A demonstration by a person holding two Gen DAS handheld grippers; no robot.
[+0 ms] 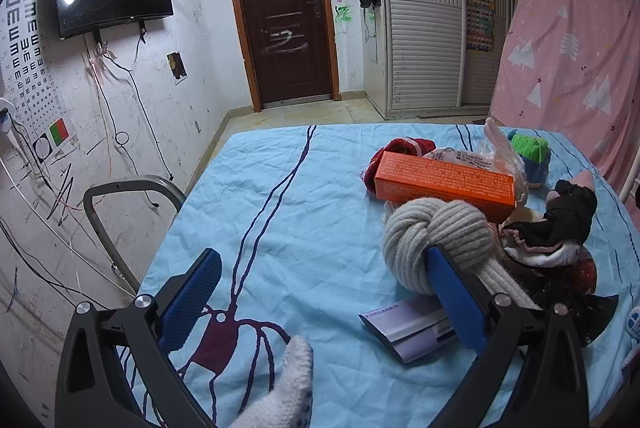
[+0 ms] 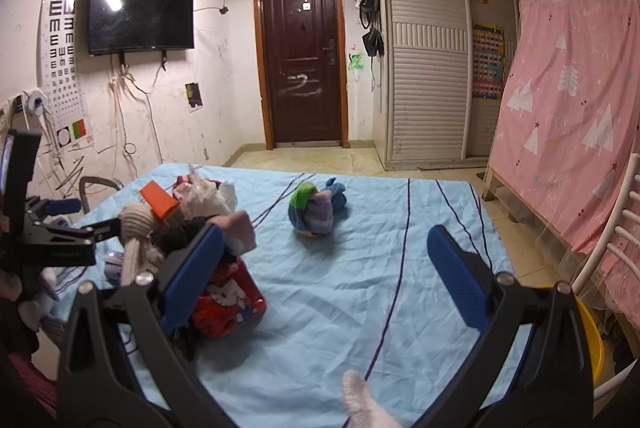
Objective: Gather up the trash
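a gloved fingertip [image 1: 294, 356] pokes up at the bottom of the left wrist view, behind the left gripper [image 1: 324, 268], which hangs level over the bed [image 1: 280, 188] with its jaws spread wide and empty. its right finger [image 1: 452, 292] stands just in front of a knotted grey sock [image 1: 432, 232]; whether they touch cannot be told. a lilac box [image 1: 408, 328] lies beside that finger, an orange box [image 1: 444, 182] and a plastic bag [image 1: 500, 152] behind the sock, all toward the bed's right edge. the right gripper [image 2: 326, 260] is likewise released, pointing across the bed toward a sock ball [image 2: 316, 208] near the middle. a red pouch [image 2: 228, 300] lies by its left finger [image 2: 192, 268].
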